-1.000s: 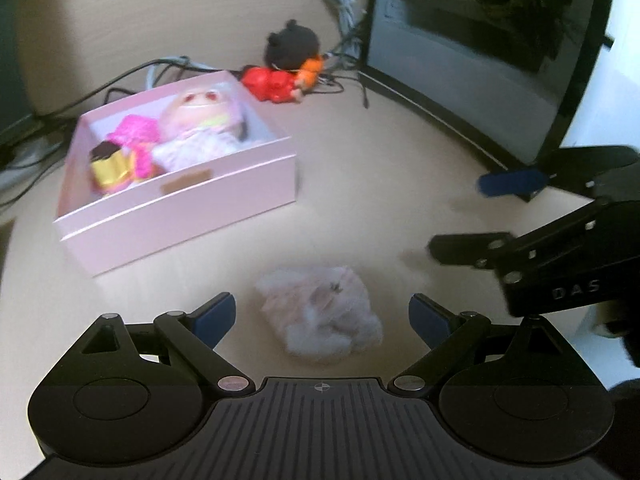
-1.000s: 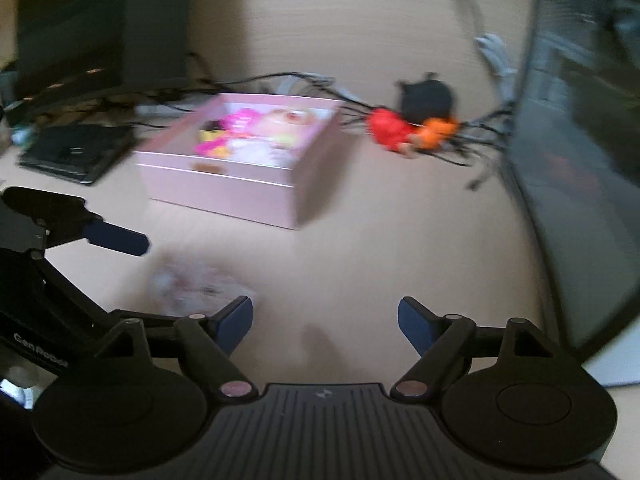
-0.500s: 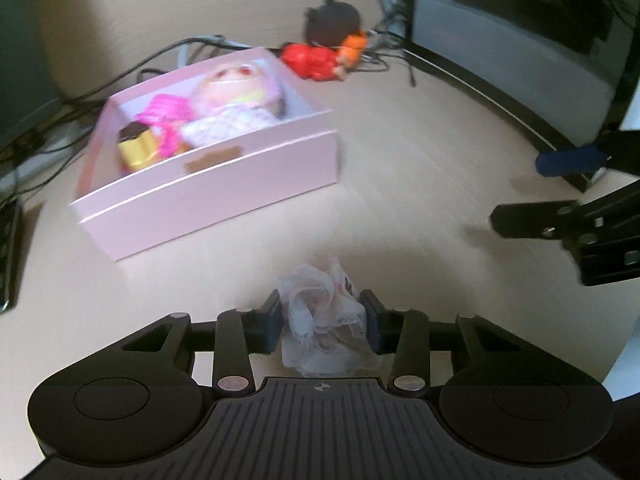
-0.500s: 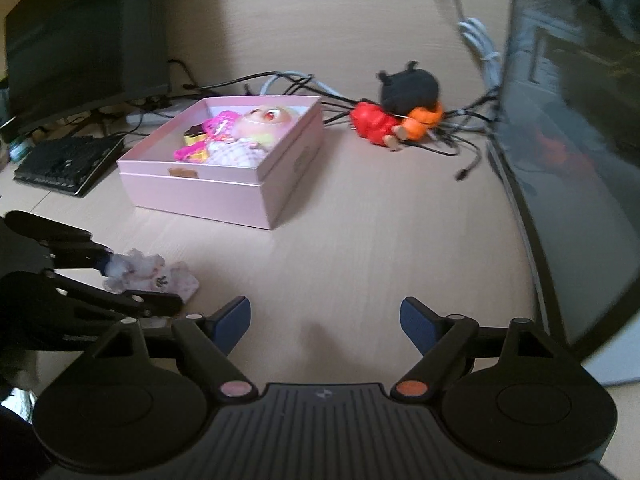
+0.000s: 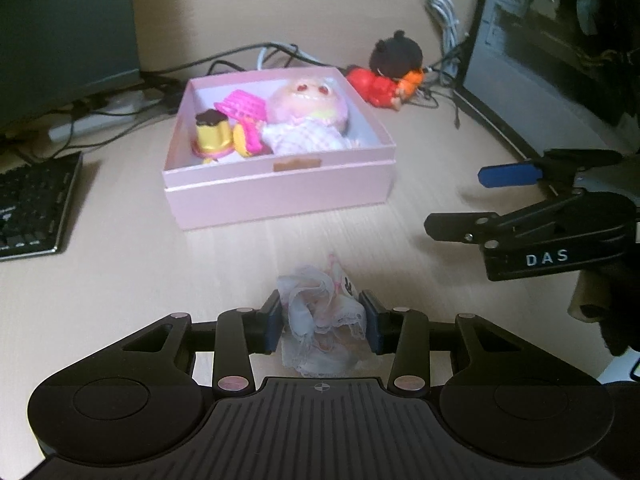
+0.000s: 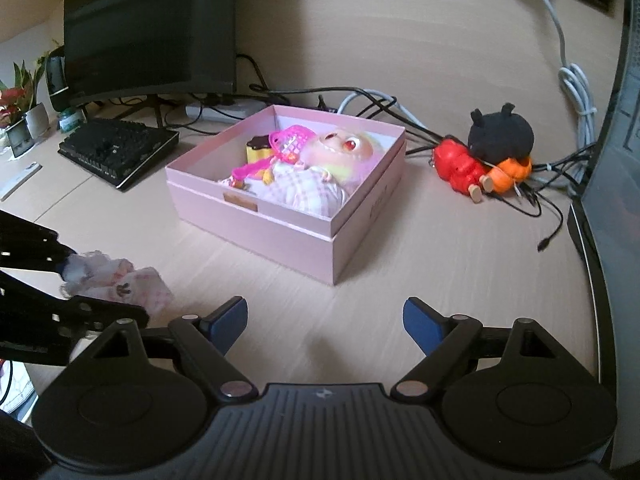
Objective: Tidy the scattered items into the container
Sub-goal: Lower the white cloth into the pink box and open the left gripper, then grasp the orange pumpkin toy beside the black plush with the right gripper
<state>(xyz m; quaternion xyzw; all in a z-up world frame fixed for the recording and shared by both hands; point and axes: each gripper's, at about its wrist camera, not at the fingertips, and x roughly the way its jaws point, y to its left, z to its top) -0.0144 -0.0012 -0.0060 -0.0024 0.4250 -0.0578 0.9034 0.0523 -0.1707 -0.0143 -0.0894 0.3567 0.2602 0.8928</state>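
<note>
Two hand-held grippers worked over the pale worktop (image 5: 120,264). The left hand-held gripper (image 5: 322,322) pinched a crumpled pink-and-white lace cloth (image 5: 320,316) between its blue pads, near the front wall of the pink box (image 5: 280,196). The right hand-held gripper (image 6: 325,322) had its jaws spread and widening, with nothing between them. Inside the box lay a pink-haired doll (image 5: 308,120), a magenta toy (image 5: 244,114) and a yellow pudding toy (image 5: 213,136). A black-haired doll in red (image 5: 384,76) lay behind the box among cables.
</note>
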